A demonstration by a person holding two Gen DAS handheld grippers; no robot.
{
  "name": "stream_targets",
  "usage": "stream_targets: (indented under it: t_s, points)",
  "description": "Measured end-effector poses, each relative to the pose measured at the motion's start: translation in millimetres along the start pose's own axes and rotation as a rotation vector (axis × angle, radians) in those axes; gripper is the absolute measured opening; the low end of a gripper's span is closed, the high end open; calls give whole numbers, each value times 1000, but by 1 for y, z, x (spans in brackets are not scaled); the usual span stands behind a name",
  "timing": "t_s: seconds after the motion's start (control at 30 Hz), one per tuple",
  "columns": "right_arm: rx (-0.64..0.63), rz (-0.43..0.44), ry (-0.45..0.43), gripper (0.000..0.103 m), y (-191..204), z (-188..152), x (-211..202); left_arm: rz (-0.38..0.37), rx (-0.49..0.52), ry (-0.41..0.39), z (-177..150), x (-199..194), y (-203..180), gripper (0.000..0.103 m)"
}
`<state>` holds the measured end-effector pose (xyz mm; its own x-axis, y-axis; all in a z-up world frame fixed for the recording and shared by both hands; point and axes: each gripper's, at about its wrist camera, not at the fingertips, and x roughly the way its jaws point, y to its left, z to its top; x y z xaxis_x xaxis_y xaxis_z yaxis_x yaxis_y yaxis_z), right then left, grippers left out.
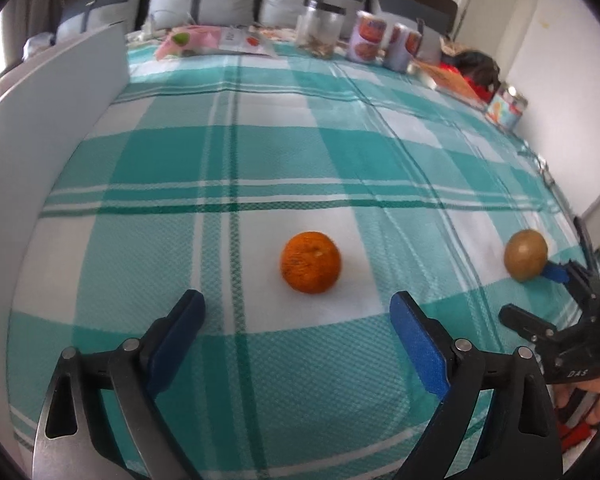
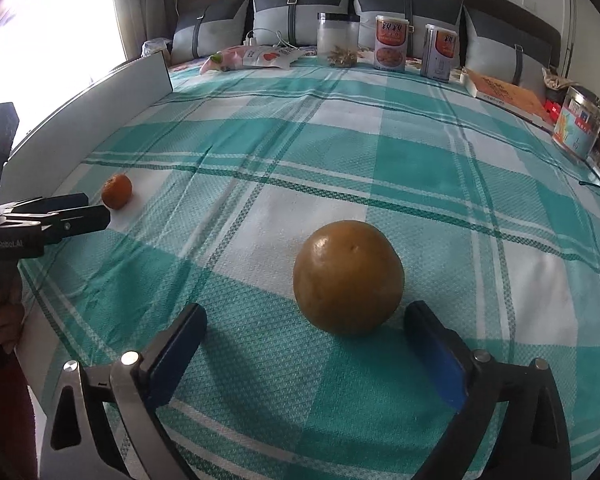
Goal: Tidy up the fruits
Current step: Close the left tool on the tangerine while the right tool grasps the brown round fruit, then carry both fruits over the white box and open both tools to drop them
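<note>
An orange mandarin (image 1: 311, 262) lies on the green-and-white checked cloth (image 1: 260, 152), just ahead of my left gripper (image 1: 298, 304), which is open and empty. A larger brownish-yellow round fruit (image 2: 348, 276) lies just ahead of my right gripper (image 2: 306, 316), which is open, its right finger close beside the fruit. In the left wrist view that fruit (image 1: 526, 255) is at the far right with the right gripper (image 1: 540, 292) at it. In the right wrist view the mandarin (image 2: 117, 191) is far left, by the left gripper (image 2: 86, 206).
A white board (image 1: 40, 140) stands along the cloth's left side. At the back are a glass jar (image 2: 337, 40), two tins (image 2: 390, 43), a snack bag (image 2: 256, 58), a book (image 2: 504, 92), another tin (image 2: 579, 122) and grey pillows (image 2: 300, 12).
</note>
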<state>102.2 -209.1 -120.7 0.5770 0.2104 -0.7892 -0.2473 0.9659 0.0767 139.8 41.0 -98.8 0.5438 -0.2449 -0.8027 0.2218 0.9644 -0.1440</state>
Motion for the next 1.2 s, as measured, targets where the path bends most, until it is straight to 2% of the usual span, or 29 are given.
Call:
stream_targets:
  t_s: [0.03,0.07,0.13,0.17,0.2,0.23,0.33,0.5,0.53,0.57,0.63,0.67,0.8,0.87,0.93,1.03,1.1,1.2]
  points:
    - [3,10,-2,100,-1,0,0,12,19,-1,1,1,-4,88]
    - [7,23,-5,101,-1,0,-1,13,38,5,3,4,-10,70]
    - [35,84,-29,101,-8,-1,-5,40,52,4,7,8,-14,58]
    - [60,128,-46,101,-14,-2,-9,39,50,3,9,9,-14,42]
    - [99,168,-64,101,-21,-5,-13,38,43,1,11,11,-13,33]
    - [138,186,-75,101,-28,-7,-17,26,32,4,13,10,-12,30]
    - [218,174,-60,99,-42,-9,-23,-8,9,-12,12,1,-8,29]
    - [149,99,-5,80,-32,16,-15,-53,0,-3,5,-26,-7,29]
    - [136,88,16,71,-30,20,-10,-63,-4,-5,4,-34,-6,29]
    - [119,74,54,52,-27,24,-2,-77,-12,-9,5,-46,-4,29]
    - [83,15,73,49,-20,29,2,-110,-35,-36,8,-74,3,29]
    - [80,29,77,49,-16,32,0,-125,-49,-59,11,-93,10,29]
    - [67,169,74,49,16,53,-15,-138,-118,-152,23,-163,54,29]
    - [55,276,67,49,49,78,-22,-104,-158,-168,31,-183,83,29]
    - [25,375,52,49,88,107,-29,-42,-233,-169,39,-197,129,29]
    - [-47,499,33,49,153,147,-37,70,-334,-138,43,-195,195,29]
    - [-119,581,34,49,211,179,-40,145,-416,-96,37,-182,239,29]
    - [-240,621,72,49,288,209,-30,214,-543,-16,21,-155,292,29]
